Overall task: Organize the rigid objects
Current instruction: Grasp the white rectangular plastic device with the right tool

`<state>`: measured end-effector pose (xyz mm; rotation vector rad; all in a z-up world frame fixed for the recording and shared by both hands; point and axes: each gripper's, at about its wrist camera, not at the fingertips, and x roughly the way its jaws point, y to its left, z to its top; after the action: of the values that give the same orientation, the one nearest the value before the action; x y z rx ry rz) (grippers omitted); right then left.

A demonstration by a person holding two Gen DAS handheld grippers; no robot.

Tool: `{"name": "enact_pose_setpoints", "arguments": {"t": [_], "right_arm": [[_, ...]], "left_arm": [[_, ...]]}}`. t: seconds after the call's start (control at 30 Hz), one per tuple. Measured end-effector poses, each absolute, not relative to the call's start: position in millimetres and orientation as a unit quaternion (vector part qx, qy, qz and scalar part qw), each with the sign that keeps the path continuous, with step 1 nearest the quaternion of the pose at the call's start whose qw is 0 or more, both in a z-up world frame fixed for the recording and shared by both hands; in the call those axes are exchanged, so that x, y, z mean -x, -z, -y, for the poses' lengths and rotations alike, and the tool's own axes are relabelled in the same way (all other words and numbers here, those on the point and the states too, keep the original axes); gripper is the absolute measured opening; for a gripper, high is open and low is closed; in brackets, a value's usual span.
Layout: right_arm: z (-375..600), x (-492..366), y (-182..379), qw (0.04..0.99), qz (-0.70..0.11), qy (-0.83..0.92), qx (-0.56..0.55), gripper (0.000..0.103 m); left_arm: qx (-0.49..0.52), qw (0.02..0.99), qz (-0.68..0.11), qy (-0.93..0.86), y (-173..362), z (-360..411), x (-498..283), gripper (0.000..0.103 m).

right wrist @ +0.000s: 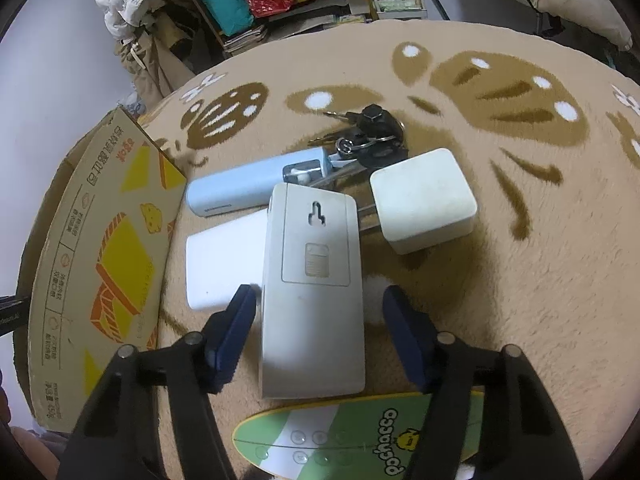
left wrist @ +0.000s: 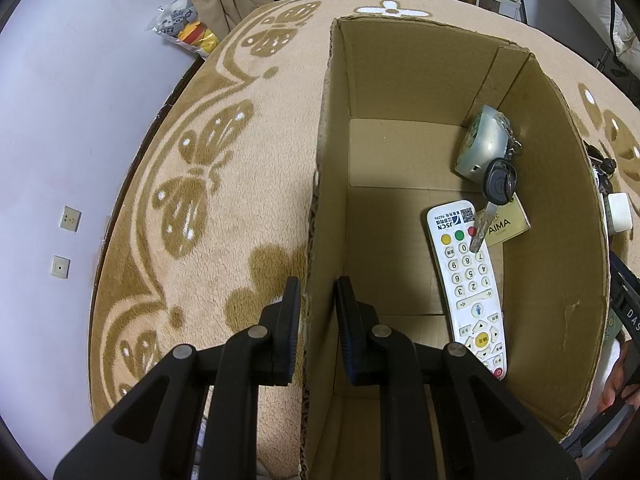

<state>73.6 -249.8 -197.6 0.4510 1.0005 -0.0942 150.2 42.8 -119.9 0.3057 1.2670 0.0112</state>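
We see a beige fleece blanket (right wrist: 500,280) with brown butterflies. On it stand an open box (left wrist: 560,240), a blue case (right wrist: 240,188), a white slab (right wrist: 224,260), a charger (right wrist: 424,200), keys (right wrist: 372,128) and a green board (right wrist: 340,440).

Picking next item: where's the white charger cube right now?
Right wrist view: white charger cube sits on the rug, right of the grey remote, just below the key bunch.
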Motion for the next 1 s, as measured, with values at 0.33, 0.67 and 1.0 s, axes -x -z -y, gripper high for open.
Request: {"name": "enact_pose_setpoints", "arguments": {"t": [0.33, 0.67, 1.0], "right_arm": [[252.0, -76.5, 201.2, 0.852, -0.469, 0.044, -0.229, 0.054], [244.7, -74.0, 196.4, 0.863, -0.462, 0.062, -0.197, 0.053], [245.8, -70.7, 190.8, 0.867, -0.455, 0.066, -0.19, 0.053]], "left_arm": [[-0.144, 0.795, -0.589, -0.005, 119.4, -43.6, -149.2, 0.018], [-0.144, 0.795, -0.589, -0.005, 119.4, -43.5, -149.1, 0.018], [-0.137, 0.795, -0.591, -0.005, 118.9, -45.6, -149.5, 0.019]]}}
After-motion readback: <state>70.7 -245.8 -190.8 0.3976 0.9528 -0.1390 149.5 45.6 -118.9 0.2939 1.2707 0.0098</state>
